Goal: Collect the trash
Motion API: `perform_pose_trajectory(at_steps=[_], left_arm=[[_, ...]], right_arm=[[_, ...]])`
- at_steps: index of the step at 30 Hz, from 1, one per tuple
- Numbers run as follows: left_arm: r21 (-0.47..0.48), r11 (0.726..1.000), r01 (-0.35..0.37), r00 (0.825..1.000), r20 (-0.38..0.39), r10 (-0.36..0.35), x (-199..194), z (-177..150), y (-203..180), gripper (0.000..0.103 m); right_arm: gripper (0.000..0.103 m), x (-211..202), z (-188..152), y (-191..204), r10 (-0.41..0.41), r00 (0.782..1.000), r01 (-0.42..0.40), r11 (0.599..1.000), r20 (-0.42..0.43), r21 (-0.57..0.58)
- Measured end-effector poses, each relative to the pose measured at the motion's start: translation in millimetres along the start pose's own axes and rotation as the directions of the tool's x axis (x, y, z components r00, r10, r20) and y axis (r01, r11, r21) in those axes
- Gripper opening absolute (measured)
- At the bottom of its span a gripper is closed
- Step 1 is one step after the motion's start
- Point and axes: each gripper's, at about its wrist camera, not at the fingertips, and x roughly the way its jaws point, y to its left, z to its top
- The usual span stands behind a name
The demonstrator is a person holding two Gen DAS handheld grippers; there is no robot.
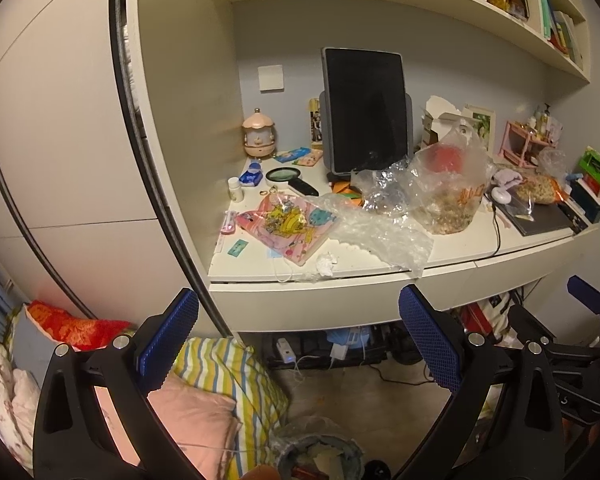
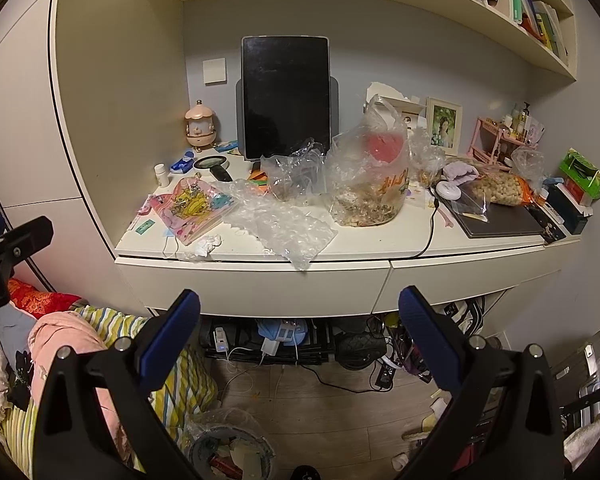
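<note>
A cluttered white desk [image 1: 380, 280] [image 2: 340, 276] carries trash: a crumpled white tissue [image 1: 326, 263] [image 2: 209, 245] near the front edge, a sheet of clear bubble wrap [image 1: 380, 232] [image 2: 284, 228], a crumpled clear bag [image 1: 384, 190] [image 2: 294, 178], and a clear plastic bag of food scraps [image 1: 452, 192] [image 2: 370, 188]. A lined trash bin [image 1: 320, 456] [image 2: 230, 452] stands on the floor below. My left gripper [image 1: 298, 340] and my right gripper [image 2: 300, 340] are both open and empty, held in front of the desk, below its front edge.
A dark tablet on a stand [image 1: 366, 108] [image 2: 286, 96], a magnifying glass [image 1: 288, 178], a pink pouch [image 1: 288, 224] [image 2: 192, 208], a bag of nuts [image 2: 500, 188] and a laptop [image 2: 496, 220] sit on the desk. Bedding [image 1: 204, 384] lies at left. Cables and chargers [image 2: 284, 344] lie under the desk.
</note>
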Motion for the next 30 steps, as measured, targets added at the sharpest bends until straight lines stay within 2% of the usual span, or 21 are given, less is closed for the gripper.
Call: perform_pose_trajectory(at_steps=[30], left_arm=[[-0.026, 1.000, 0.000, 1.000, -0.026, -0.001, 10.2, -8.8, 11.3, 0.097]], right_arm=[[0.097, 2.6, -1.4, 13.8, 0.001, 1.000, -0.001, 1.000, -0.007, -0.015]])
